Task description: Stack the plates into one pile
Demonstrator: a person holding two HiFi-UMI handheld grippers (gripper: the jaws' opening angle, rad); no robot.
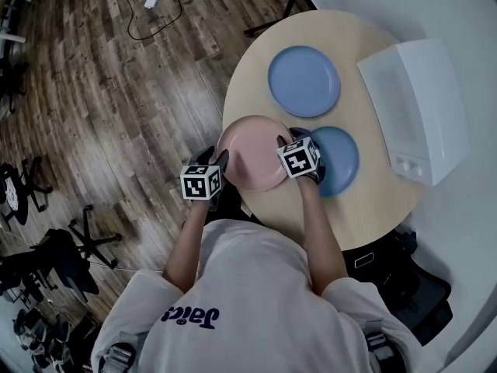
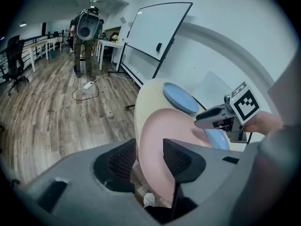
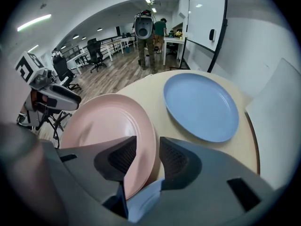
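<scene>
A pink plate (image 1: 252, 152) is at the near left of the round beige table (image 1: 373, 208), its left rim past the table edge. My left gripper (image 1: 224, 162) straddles that left rim, and in the left gripper view the plate (image 2: 162, 131) passes between the spread jaws with a gap. On the opposite rim is my right gripper (image 1: 286, 142), open around the plate (image 3: 108, 126) without pressing it. A blue plate (image 1: 338, 160) lies just right of it, its edge (image 3: 141, 204) under the pink rim. A second blue plate (image 1: 304, 81) lies flat farther back.
A white box (image 1: 419, 107) fills the table's right side. Office chairs (image 1: 85, 239) stand on the wooden floor to the left, and a cable (image 1: 151, 18) lies at the far end. A person (image 2: 87, 32) stands far back near a whiteboard (image 2: 155, 36).
</scene>
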